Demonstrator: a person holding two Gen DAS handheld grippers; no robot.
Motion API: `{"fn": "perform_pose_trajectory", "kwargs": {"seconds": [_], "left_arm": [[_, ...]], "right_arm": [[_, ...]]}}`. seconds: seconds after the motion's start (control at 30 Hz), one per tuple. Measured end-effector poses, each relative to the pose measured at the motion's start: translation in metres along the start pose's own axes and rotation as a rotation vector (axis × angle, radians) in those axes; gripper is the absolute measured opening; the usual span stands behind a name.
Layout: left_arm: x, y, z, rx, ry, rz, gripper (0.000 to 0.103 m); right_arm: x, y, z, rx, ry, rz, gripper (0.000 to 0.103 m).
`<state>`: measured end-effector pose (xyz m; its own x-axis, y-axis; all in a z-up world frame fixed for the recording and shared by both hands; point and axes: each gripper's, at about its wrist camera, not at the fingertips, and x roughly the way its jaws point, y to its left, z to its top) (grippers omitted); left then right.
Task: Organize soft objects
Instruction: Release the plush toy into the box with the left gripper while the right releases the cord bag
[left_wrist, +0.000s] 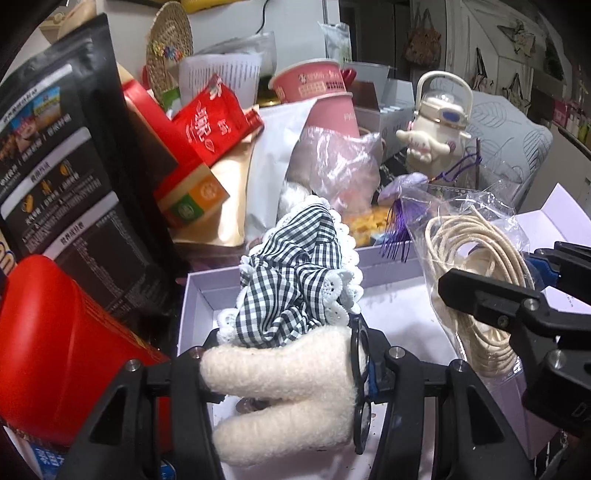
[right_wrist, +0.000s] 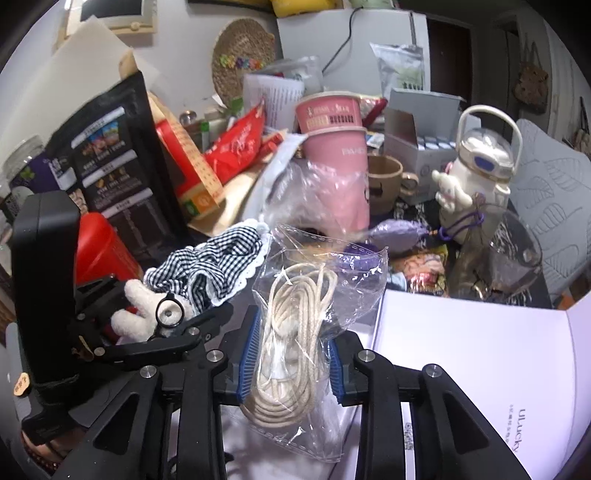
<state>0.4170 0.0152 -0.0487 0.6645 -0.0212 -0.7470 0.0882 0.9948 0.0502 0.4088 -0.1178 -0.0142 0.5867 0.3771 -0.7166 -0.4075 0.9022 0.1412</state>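
Left gripper: jaws clamped on a fluffy white plush doll in a gingham dress, over the open lavender box. Right gripper: jaws narrow, pads against the bagged cord coil, beside the box's lid.

Open lavender box amid clutter

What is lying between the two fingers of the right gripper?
A clear bag of coiled cream cord sits between the right gripper fingers; the right wrist view shows it.
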Motion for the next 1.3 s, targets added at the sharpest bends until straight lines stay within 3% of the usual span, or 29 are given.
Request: {"fn": "perform_pose_trajectory", "kwargs": {"seconds": [0.2,0.4,0.5,0.87,1.3], "left_arm": [[0.010,0.004,0.000,-0.029,0.049,-0.020,0.056],[0.004,0.000,0.000,-0.021,0.030,0.014,0.079],[-0.001,0.000,0.004,-0.030,0.018,0.020,0.079],[-0.039,-0.005,0.018,-0.026,-0.048,0.019,0.079],[-0.136,-0.015,0.023,-0.015,-0.205,0.014,0.079]], "right_arm": [[0.009,-0.006,-0.002,0.032,0.039,-0.002,0.041],[0.006,-0.011,0.000,0.044,0.039,-0.011,0.046],[0.003,-0.013,-0.001,0.051,0.032,-0.008,0.054],[-0.033,-0.015,0.003,0.070,-0.027,-0.040,0.054],[-0.130,0.009,0.006,0.028,-0.179,-0.087,0.054]]}}
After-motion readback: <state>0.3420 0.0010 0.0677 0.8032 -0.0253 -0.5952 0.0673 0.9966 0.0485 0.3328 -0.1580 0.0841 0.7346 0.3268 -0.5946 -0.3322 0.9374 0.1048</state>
